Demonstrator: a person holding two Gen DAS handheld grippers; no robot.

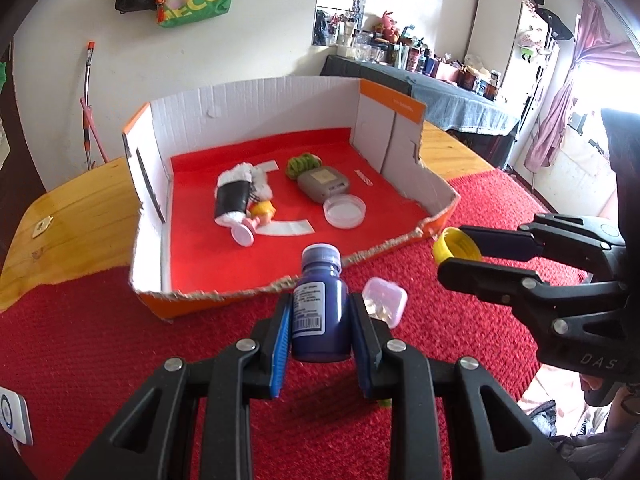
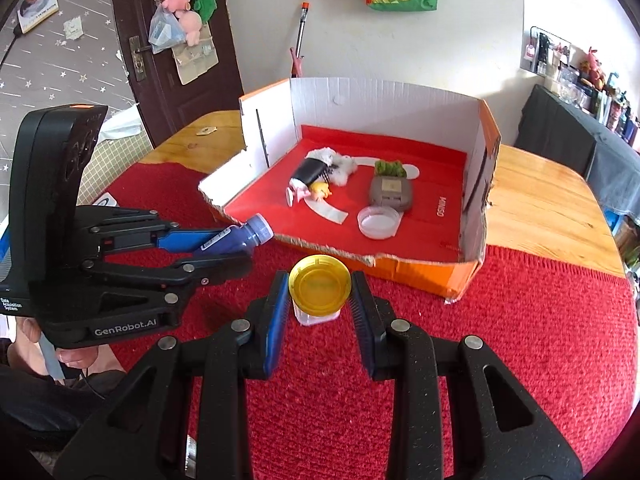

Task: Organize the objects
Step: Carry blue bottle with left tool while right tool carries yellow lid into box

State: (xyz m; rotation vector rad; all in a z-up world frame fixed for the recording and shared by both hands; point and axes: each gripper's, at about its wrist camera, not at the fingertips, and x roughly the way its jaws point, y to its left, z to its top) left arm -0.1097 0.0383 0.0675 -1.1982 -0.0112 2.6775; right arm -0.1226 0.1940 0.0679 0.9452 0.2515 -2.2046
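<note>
Purple bottle [image 1: 320, 312] and yellow-capped jar [image 2: 320, 290] clamped in fingers, near box's torn front edge [image 1: 360, 256].

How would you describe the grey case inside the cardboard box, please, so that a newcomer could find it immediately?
Start at the torn white-walled cardboard box with the red floor, standing on the red cloth. On the right half of that floor lies the grey case, flat and rounded, with a pale square label on top. A green fuzzy item touches its far edge and a clear round lid sits at its near edge; it is the only grey thing there.

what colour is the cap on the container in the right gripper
Yellow cap, seen best in the right wrist view.
</note>
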